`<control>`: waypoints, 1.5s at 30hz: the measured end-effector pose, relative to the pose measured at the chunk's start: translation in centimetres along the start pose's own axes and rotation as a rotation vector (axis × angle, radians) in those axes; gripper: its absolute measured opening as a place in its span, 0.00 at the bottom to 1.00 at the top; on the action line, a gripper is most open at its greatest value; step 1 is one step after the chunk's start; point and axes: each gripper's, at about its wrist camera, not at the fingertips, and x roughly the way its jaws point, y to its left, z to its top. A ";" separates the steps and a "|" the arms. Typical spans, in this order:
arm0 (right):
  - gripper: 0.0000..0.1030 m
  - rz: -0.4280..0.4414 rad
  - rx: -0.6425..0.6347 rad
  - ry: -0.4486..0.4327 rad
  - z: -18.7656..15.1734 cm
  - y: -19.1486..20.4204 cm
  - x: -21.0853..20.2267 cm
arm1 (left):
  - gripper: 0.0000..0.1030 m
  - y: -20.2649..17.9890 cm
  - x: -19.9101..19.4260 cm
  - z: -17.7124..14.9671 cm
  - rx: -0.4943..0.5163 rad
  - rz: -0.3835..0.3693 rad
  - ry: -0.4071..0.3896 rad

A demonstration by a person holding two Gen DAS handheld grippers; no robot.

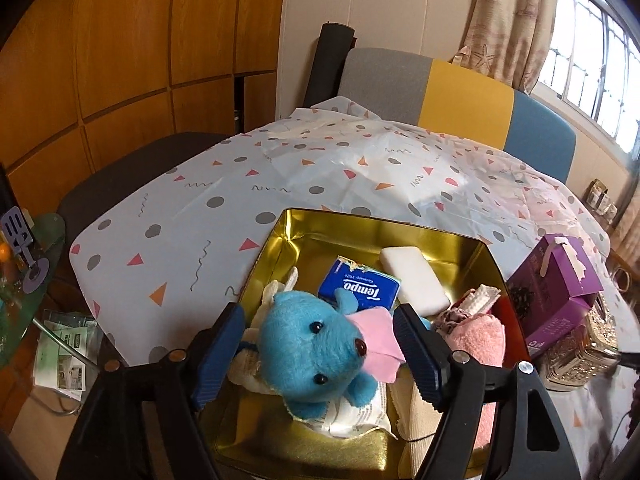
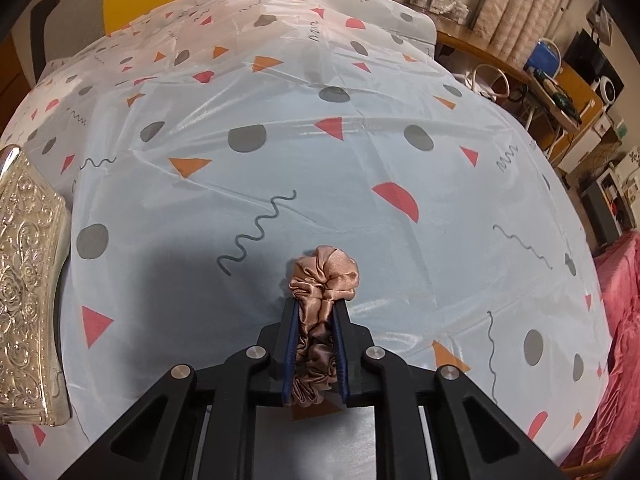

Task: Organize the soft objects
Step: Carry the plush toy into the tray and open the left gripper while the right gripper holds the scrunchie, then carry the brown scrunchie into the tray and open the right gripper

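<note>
left claw (image 1: 320, 356) wide, nothing gripped, blue plush toy (image 1: 316, 356) between its fingers, lying in gold tin (image 1: 276, 240); past the toy a tempo tissue pack (image 1: 360, 290), white sponge (image 1: 414, 280), pink towel (image 1: 474, 336) to its right; right claw (image 2: 316, 312) clamped on satin scrunchie (image 2: 324, 280) over the table (image 2: 360, 184)

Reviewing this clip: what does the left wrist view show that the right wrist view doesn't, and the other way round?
Only the left wrist view shows the gold tin holding a blue plush toy, tissue pack, white bar and pink towel, with the left gripper open around the toy. Only the right wrist view shows the right gripper shut on a brown scrunchie. Both show the patterned tablecloth and an embossed silver box.
</note>
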 end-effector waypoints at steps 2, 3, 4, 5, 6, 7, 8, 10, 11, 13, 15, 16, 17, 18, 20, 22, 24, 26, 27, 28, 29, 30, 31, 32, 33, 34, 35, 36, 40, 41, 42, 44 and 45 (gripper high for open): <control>0.14 0.006 -0.007 -0.009 0.2 0.5 -0.3 | 0.75 -0.1 -0.1 -0.2 0.005 -0.003 0.002; 0.14 0.010 -0.008 -0.017 0.4 0.8 -0.5 | 0.75 -0.1 -0.2 -0.3 0.006 -0.006 0.003; 0.14 0.014 -0.008 -0.021 0.6 1.0 -0.7 | 0.75 -0.1 -0.2 -0.3 0.008 -0.008 0.003; 0.14 0.015 -0.010 -0.025 0.8 1.3 -0.8 | 0.75 -0.2 -0.4 -0.4 0.011 -0.009 0.001; 0.14 0.016 -0.013 -0.028 1.0 1.5 -1.0 | 0.75 -0.2 -0.4 -0.4 0.013 -0.011 -0.001; 0.14 0.018 -0.018 -0.034 1.2 1.9 -1.2 | 0.75 -0.2 -0.6 -0.4 0.015 -0.013 -0.003; 0.14 0.020 -0.021 -0.039 1.4 2.2 -1.4 | 0.75 -0.2 -0.7 -0.4 0.016 -0.015 -0.006; 0.14 0.026 -0.039 -0.057 2.1 3.0 -2.1 | 0.75 -0.1 -0.9 -0.4 0.018 -0.016 -0.012; 0.14 0.028 -0.050 -0.068 2.4 3.5 -2.5 | 0.75 -0.1 -1.0 -0.4 0.017 -0.018 -0.013; 0.14 0.031 -0.064 -0.084 3.0 4.2 -3.1 | 0.75 0.0 -1.2 -0.5 0.020 -0.021 -0.015; 0.14 0.038 -0.076 -0.099 3.5 5.0 -3.8 | 0.76 0.0 -1.4 -0.6 0.024 -0.022 -0.016; 0.14 0.040 -0.084 -0.107 3.9 5.4 -4.1 | 0.76 -0.1 -1.4 -0.7 0.024 -0.025 -0.014; 0.14 0.042 -0.092 -0.115 4.2 5.9 -4.5 | 0.76 -0.1 -1.5 -0.7 0.025 -0.026 -0.013; 0.14 0.045 -0.099 -0.121 4.5 6.2 -4.7 | 0.76 -0.1 -1.5 -0.8 0.025 -0.027 -0.012; 0.14 0.052 -0.112 -0.138 5.1 7.1 -5.4 | 0.76 -0.1 -1.5 -0.9 0.025 -0.031 -0.008; 0.14 0.064 -0.126 -0.158 5.9 8.0 -6.3 | 0.76 -0.2 -1.4 -0.9 0.024 -0.034 -0.005; 0.14 0.076 -0.140 -0.179 6.7 9.0 -7.1 | 0.76 -0.2 -1.4 -1.0 0.026 -0.038 -0.003; 0.14 0.093 -0.160 -0.207 7.5 10.2 -8.3 | 0.76 -0.2 -1.4 -1.0 0.028 -0.039 -0.001; 0.14 0.107 -0.171 -0.221 7.9 10.9 -8.9 | 0.76 -0.2 -1.4 -1.1 0.027 -0.040 -0.001; 0.14 0.120 -0.182 -0.236 8.4 11.7 -9.5 | 0.76 -0.2 -1.4 -1.1 0.026 -0.040 0.000; 0.14 0.135 -0.194 -0.252 8.8 12.5 -10.2 | 0.76 -0.2 -1.4 -1.1 0.026 -0.040 0.000; 0.14 0.148 -0.204 -0.263 9.1 13.2 -10.8 | 0.76 -0.2 -1.4 -1.1 0.028 -0.038 -0.002; 0.14 0.163 -0.218 -0.278 9.5 14.1 -11.4 | 0.76 -0.2 -1.4 -1.1 0.028 -0.036 -0.002; 0.14 0.172 -0.230 -0.290 9.6 14.8 -12.0 | 0.76 -0.2 -1.4 -1.1 0.026 -0.035 -0.001; 0.14 0.188 -0.246 -0.303 9.9 15.9 -12.8 | 0.76 -0.1 -1.4 -1.2 0.023 -0.033 0.000; 0.14 0.207 -0.262 -0.315 10.0 16.9 -13.5 | 0.76 0.1 -1.4 -1.2 0.020 -0.030 0.000; 0.14 0.224 -0.281 -0.329 10.0 18.1 -14.2 | 0.76 0.2 -1.4 -1.2 0.017 -0.027 0.002; 0.14 0.235 -0.297 -0.340 9.9 19.0 -14.8 | 0.76 0.5 -1.4 -1.3 0.015 -0.025 0.003; 0.14 0.303 -0.367 -0.376 9.1 23.3 -17.0 | 0.76 1.2 -1.7 -1.5 0.001 -0.016 0.002; 0.14 0.321 -0.386 -0.384 8.7 24.4 -17.6 | 0.76 1.4 -1.8 -1.5 -0.002 -0.013 0.002; 0.14 0.337 -0.399 -0.388 8.4 25.2 -18.0 | 0.77 1.5 -1.9 -1.5 -0.004 -0.011 0.002; 0.14 0.370 -0.435 -0.399 7.4 27.0 -18.8 | 0.77 1.8 -2.0 -1.6 -0.009 -0.005 0.002; 0.14 0.387 -0.457 -0.405 6.8 28.0 -19.3 | 0.77 2.0 -2.0 -1.6 -0.011 -0.005 0.001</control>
